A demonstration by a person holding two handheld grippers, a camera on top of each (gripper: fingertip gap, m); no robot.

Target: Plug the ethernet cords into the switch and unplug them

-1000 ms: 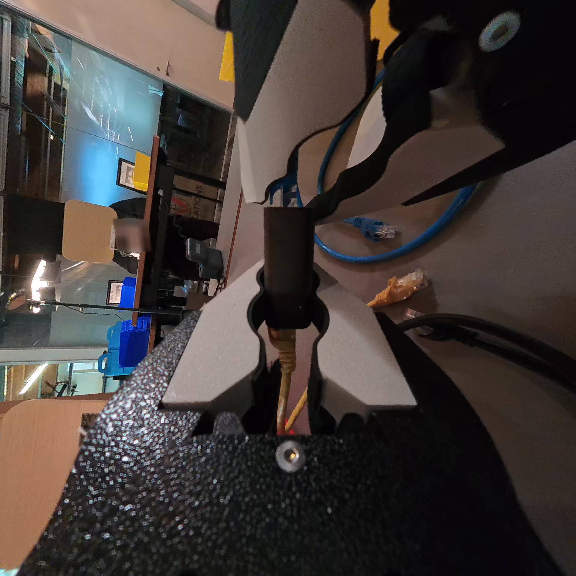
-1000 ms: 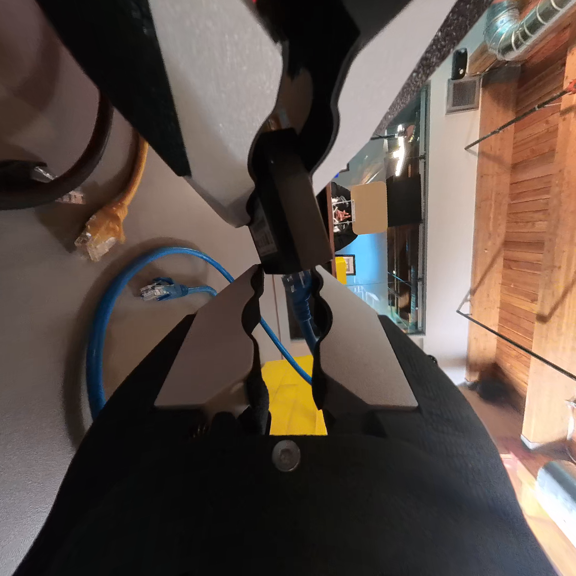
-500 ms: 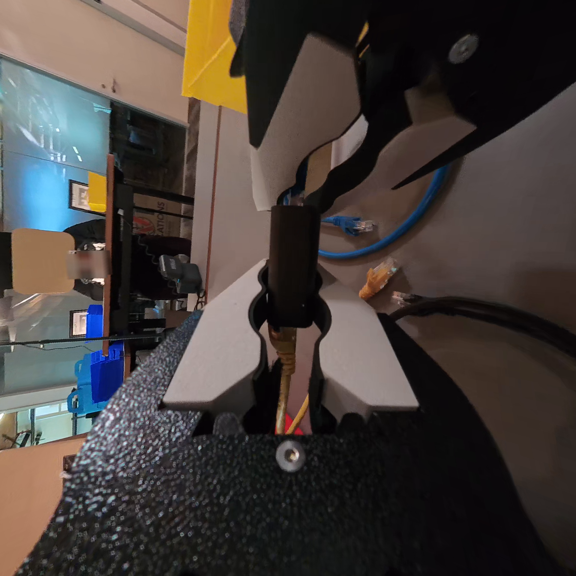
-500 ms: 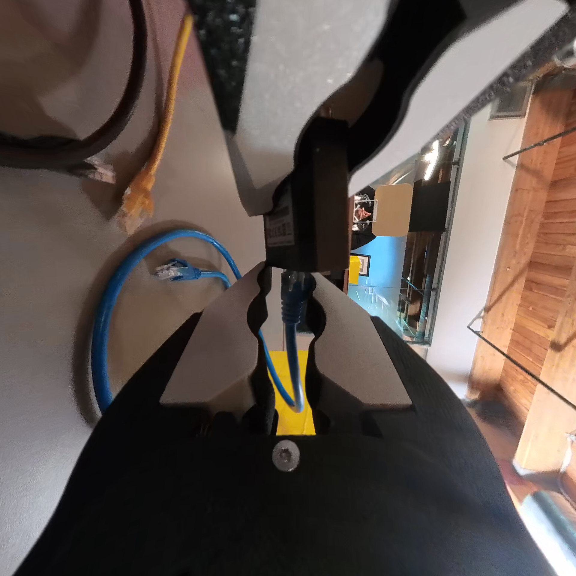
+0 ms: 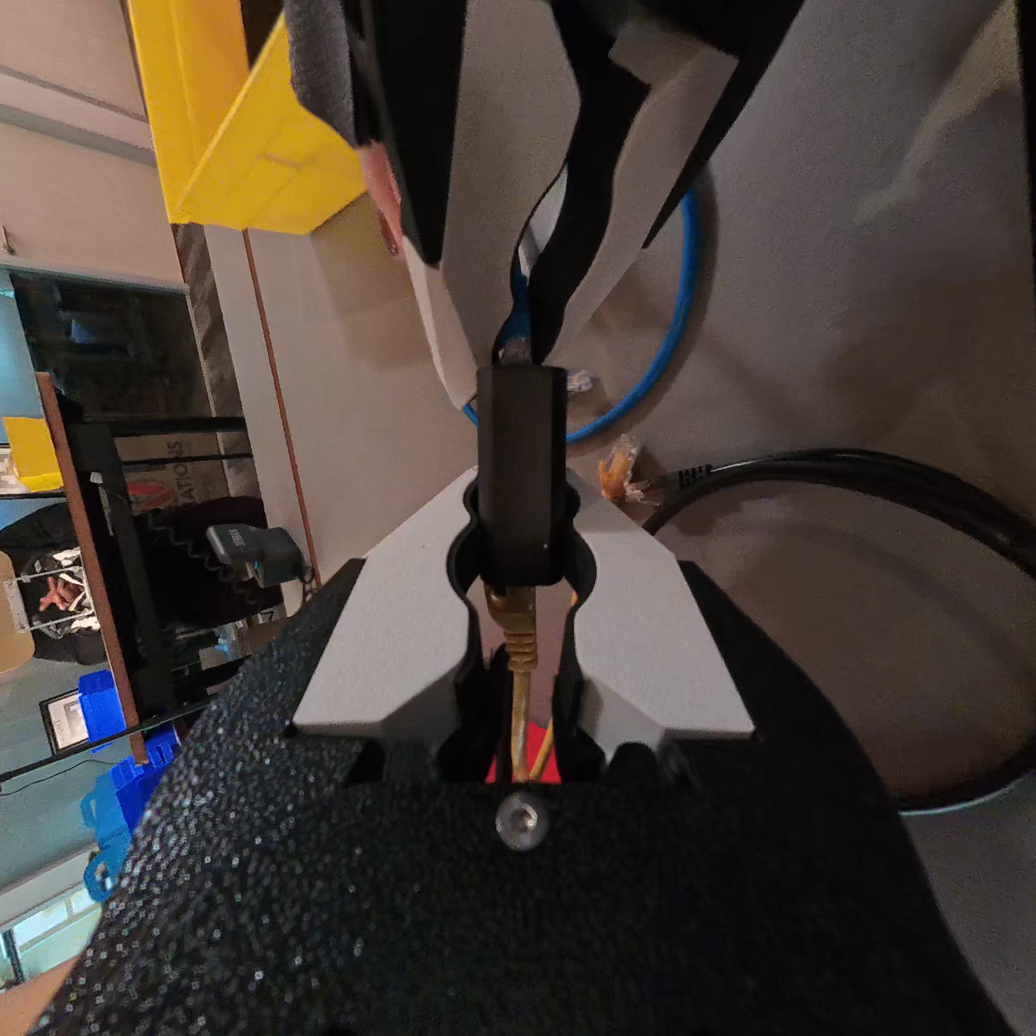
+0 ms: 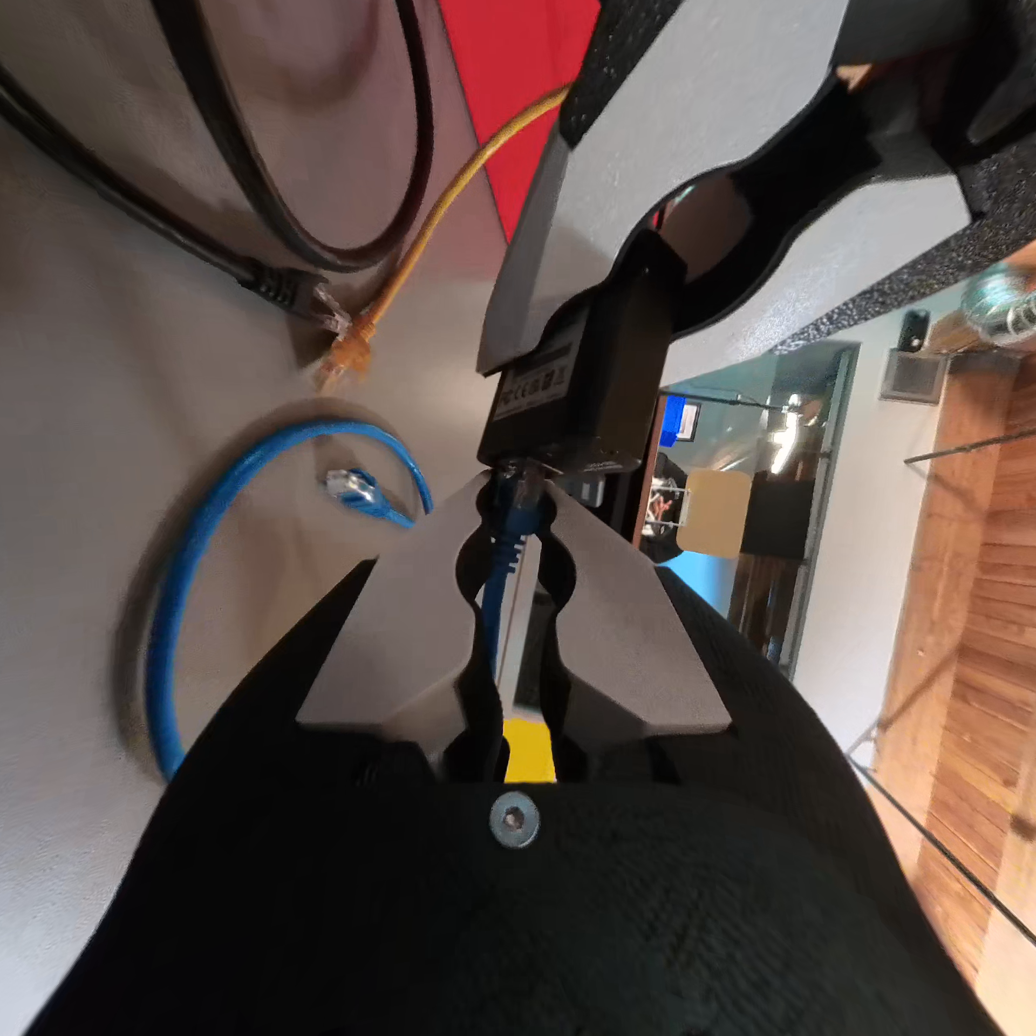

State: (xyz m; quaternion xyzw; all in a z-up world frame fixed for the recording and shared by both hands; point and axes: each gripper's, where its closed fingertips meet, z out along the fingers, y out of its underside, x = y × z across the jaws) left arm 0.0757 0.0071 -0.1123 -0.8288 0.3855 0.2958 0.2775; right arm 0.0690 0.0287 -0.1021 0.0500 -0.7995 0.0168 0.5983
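My left gripper (image 5: pixel 518 504) is shut on a small black switch (image 5: pixel 518 465) and holds it above the table. A yellow cord's plug (image 5: pixel 513 622) sits in the switch's near end. My right gripper (image 6: pixel 516 493) is shut on a blue cord's plug (image 6: pixel 518 504), whose clear tip meets a port on the switch (image 6: pixel 577 392). How deep it sits I cannot tell. In the left wrist view the right gripper (image 5: pixel 504 314) comes in from above with the blue plug (image 5: pixel 516 342). In the right wrist view the left gripper (image 6: pixel 588 347) comes in from the top.
On the grey table lie the blue cord's loop (image 6: pixel 168 588) with its loose plug (image 6: pixel 350 485), a loose orange plug (image 6: pixel 350 353) and a thick black cable (image 6: pixel 280 286). A yellow bin (image 5: pixel 252 140) stands at the table's end. A red object (image 6: pixel 516 84) lies beyond the left gripper. My left and right fingertips are right by each other.
Both grippers have swung over the table. The blue plug has gone from just short of the switch to touching its port. The left gripper has kept hold of the switch.
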